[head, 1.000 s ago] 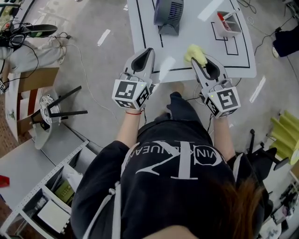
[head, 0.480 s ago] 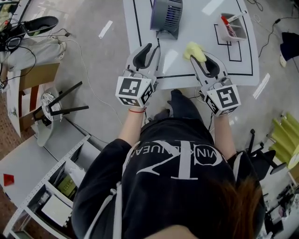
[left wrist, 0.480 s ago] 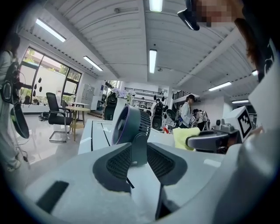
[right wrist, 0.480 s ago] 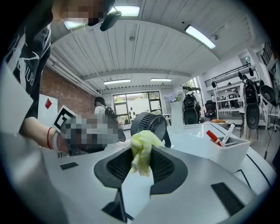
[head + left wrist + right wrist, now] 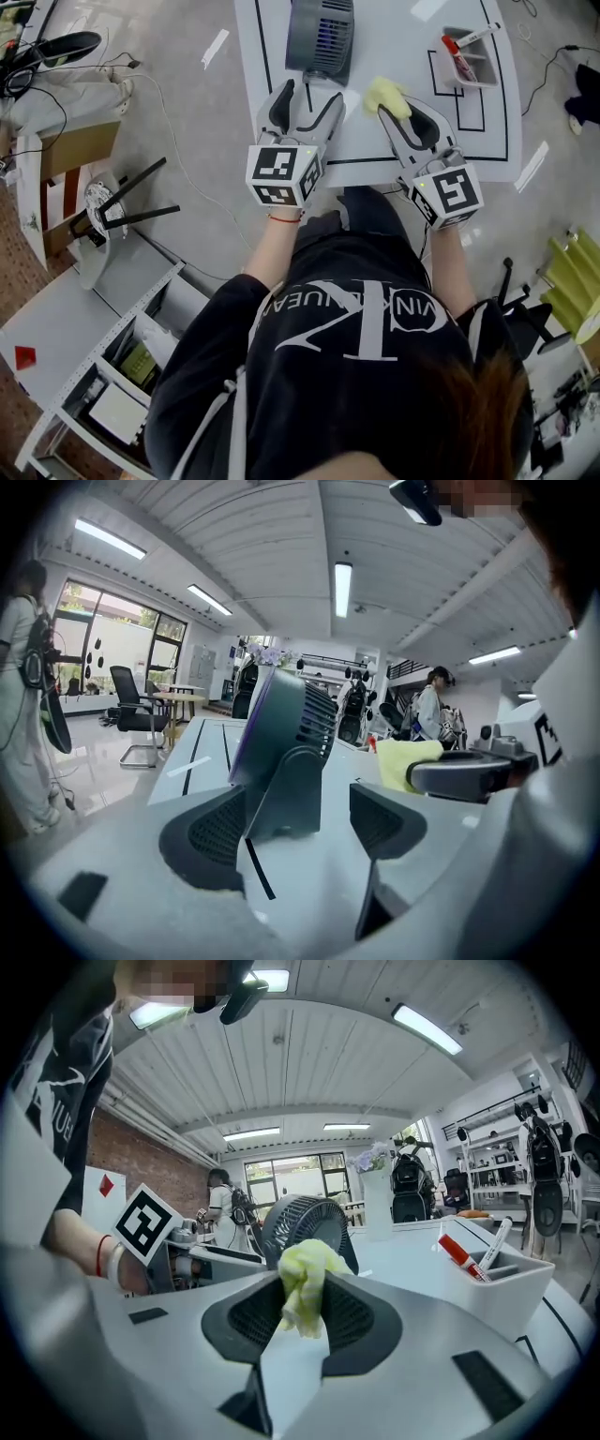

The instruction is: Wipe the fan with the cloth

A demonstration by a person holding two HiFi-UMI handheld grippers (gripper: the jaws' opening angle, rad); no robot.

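Head view: left gripper (image 5: 309,95), jaws just opened (empty), faces the fan (image 5: 321,34); right gripper (image 5: 392,114) clenches the cloth (image 5: 385,94).

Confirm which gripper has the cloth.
The right gripper, shut on the yellow cloth. On the left gripper the jaws have just been opening, with nothing between them; the fan stands ahead.

The head view looks steeply down from overhead onto the desk (image 5: 389,52), with the fan (image 5: 321,33) at its top edge. The left gripper view sits low over the desk, close before the fan's stand, facing it. The right gripper view looks nearly level from right of the fan, farther back. All three share the fan.
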